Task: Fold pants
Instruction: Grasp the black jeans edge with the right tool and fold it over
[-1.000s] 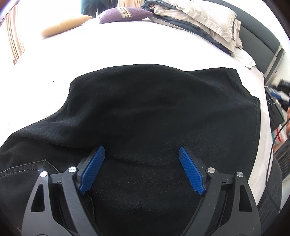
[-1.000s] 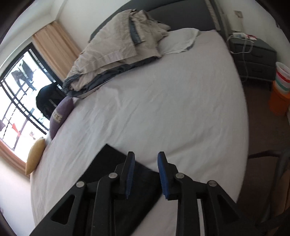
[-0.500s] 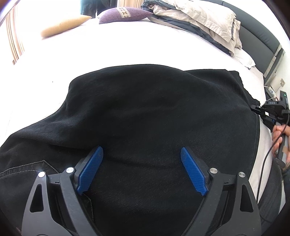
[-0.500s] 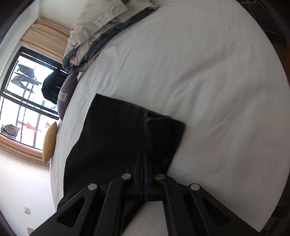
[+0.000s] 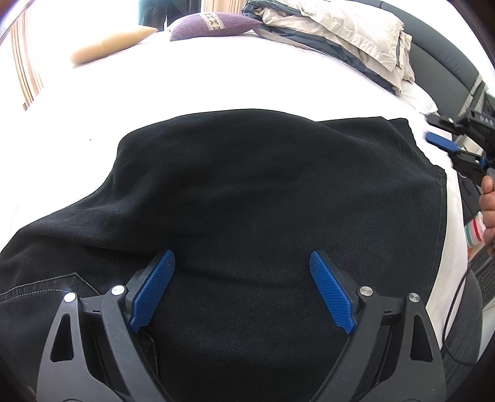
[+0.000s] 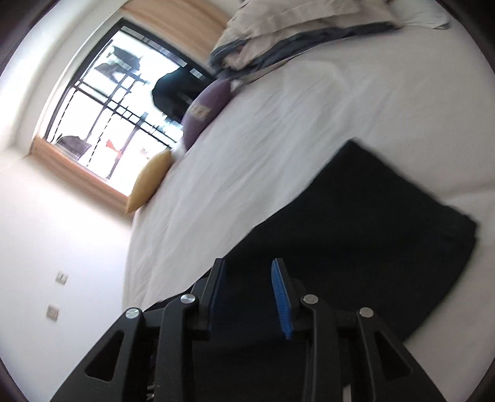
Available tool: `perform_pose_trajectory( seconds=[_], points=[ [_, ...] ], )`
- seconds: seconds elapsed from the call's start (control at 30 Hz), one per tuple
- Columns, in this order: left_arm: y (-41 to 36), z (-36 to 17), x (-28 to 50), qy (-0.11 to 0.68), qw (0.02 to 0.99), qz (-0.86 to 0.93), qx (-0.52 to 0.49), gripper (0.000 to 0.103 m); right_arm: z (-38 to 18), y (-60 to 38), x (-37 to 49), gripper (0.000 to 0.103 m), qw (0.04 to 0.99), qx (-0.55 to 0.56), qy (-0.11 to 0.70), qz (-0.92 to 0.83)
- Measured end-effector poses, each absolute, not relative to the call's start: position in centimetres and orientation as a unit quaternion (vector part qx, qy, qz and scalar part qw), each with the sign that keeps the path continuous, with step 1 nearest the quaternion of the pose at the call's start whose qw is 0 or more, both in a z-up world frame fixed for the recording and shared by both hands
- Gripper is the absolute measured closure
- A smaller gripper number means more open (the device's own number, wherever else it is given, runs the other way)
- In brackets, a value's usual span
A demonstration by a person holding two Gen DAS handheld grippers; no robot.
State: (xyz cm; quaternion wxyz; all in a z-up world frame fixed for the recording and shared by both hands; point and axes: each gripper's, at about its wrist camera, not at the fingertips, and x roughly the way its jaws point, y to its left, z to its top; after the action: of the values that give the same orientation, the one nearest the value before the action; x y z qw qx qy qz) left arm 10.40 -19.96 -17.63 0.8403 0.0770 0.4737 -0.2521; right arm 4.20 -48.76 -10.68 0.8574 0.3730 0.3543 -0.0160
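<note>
The black pants (image 5: 247,191) lie spread on the white bed (image 5: 216,71), with a stitched pocket seam at the near left. My left gripper (image 5: 243,287) is open, its blue pads wide apart low over the near part of the pants. My right gripper (image 6: 250,297) is open and empty above the pants (image 6: 355,235), whose folded end lies at the right. It also shows in the left wrist view (image 5: 445,143) at the far right, off the pants' hem, held by a hand.
A purple cushion (image 5: 213,24) and a tan cushion (image 5: 108,46) lie at the bed's far side. A pile of beige and grey bedding (image 5: 349,34) sits by the dark headboard (image 5: 442,58). A window (image 6: 123,102) is beyond the bed.
My right gripper shut on the pants' hem half a second ago, then opened and let go; it now sits higher and turned. My left gripper stayed open in place.
</note>
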Motion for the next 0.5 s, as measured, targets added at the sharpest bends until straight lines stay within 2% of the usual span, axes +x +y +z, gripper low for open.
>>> perform_pose_trajectory(
  seconds=[0.13,0.2,0.23,0.3,0.43,0.5],
  points=[
    [-19.8,-17.6,10.6,0.477,0.838,-0.255,0.069,0.014,-14.3,-41.6,10.3,0.069,0.819,0.33,0.453,0.119],
    [-19.7,-17.7,10.7,0.478,0.837,-0.258,0.069,0.014,-16.7,-40.1,12.3,0.071,0.806,0.295,0.501,0.111],
    [-19.7,-17.7,10.7,0.477,0.837,-0.26,0.069,0.014,-17.5,-40.6,13.0,0.085,0.803,0.299,0.503,0.11],
    [-19.4,-17.8,10.6,0.474,0.837,-0.266,0.066,0.014,-18.2,-43.8,13.3,0.103,0.802,0.343,0.482,0.081],
    [-18.4,-17.0,11.0,0.475,0.838,-0.267,0.034,0.014,-17.1,-50.4,11.4,0.102,0.814,0.378,0.437,-0.061],
    [-17.8,-15.9,11.7,0.464,0.845,-0.265,0.009,0.014,-15.2,-49.2,11.0,0.092,0.827,0.357,0.432,-0.05]
  ],
)
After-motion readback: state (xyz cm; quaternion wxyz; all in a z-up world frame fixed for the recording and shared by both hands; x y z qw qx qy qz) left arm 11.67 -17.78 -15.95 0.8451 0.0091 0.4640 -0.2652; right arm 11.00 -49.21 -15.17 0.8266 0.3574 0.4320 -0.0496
